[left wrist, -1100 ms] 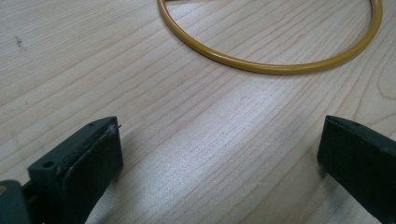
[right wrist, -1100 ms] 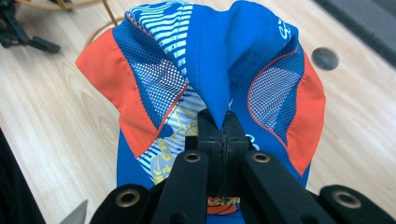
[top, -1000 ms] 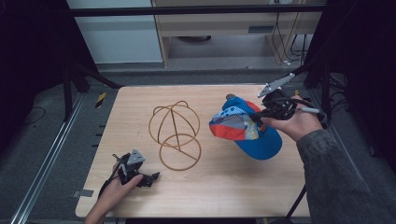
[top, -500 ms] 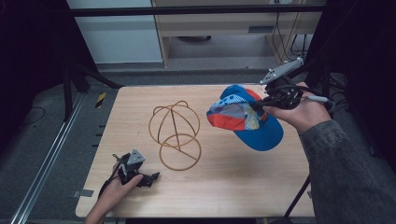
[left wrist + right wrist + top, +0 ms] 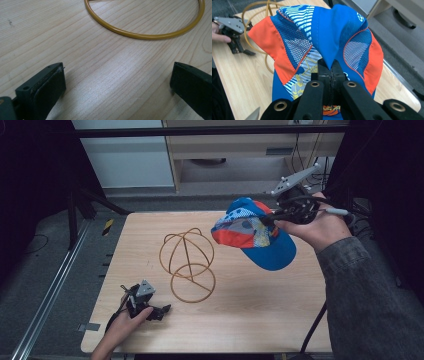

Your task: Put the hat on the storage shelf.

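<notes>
A blue, orange and patterned cap [image 5: 254, 236] is held in the air above the right half of the desk [image 5: 280, 320], toward its far edge, and is pinched at a fold of its crown by the right claw [image 5: 267, 218], whose jaws are seen pressed together on the fabric in the right gripper view. A yellow wire stand [image 5: 188, 258], made of a dome on a ring base, is set near the middle of the desk. The left claw [image 5: 162, 309] is rested on the desk near the front left corner, just beside the ring base, with its jaws spread wide and nothing between them.
</notes>
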The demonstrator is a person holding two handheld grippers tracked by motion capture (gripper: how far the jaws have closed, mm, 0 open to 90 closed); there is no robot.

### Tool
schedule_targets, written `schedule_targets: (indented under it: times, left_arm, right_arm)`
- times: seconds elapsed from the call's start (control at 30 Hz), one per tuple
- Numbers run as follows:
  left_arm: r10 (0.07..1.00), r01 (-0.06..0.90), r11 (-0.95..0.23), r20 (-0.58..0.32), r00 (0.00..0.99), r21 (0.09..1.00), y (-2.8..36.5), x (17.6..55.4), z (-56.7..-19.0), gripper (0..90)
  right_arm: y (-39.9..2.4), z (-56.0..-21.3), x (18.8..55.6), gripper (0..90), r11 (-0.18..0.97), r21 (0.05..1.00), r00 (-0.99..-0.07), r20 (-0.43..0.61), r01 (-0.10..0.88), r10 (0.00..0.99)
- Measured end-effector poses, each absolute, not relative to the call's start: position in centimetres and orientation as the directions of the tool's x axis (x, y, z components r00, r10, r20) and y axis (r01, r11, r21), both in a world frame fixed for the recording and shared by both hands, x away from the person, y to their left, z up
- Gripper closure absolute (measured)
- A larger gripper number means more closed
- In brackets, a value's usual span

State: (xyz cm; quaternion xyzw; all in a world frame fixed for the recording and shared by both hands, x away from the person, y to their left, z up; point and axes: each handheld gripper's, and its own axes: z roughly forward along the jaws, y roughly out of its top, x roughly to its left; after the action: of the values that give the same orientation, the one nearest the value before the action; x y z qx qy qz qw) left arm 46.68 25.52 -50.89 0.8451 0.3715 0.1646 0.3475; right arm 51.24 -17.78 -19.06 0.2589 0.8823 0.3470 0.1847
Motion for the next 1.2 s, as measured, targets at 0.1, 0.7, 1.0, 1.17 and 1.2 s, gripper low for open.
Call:
schedule_targets:
  times: [0.1,0.7,1.0,1.17,1.2]
  left_arm:
    - [0.742,0.513,-0.483,0.021,0.670,0.709,25.5,46.7,-50.9,0.0]
    - [0.743,0.513,-0.484,0.023,0.669,0.709,25.5,46.7,-50.9,0.0]
    - [0.743,0.514,-0.483,0.021,0.669,0.709,25.5,46.7,-50.9,0.0]
    - [0.744,0.514,-0.482,0.021,0.668,0.710,25.5,46.7,-50.9,0.0]
    - [0.744,0.514,-0.482,0.021,0.668,0.710,25.5,46.7,-50.9,0.0]
  right_arm:
    - [-17.1,-18.5,51.4,89.9,0.626,0.712,-0.800,-0.153,0.318,0.580]
    - [-10.9,-16.6,53.2,90.0,0.656,0.711,-0.832,-0.186,0.252,0.522]
    - [-7.8,-16.6,54.4,90.0,0.674,0.697,-0.846,-0.188,0.243,0.499]
    - [-5.3,-17.0,55.1,90.0,0.709,0.665,-0.856,-0.204,0.234,0.475]
    - [-5.3,-17.0,55.1,90.0,0.709,0.665,-0.856,-0.204,0.234,0.475]
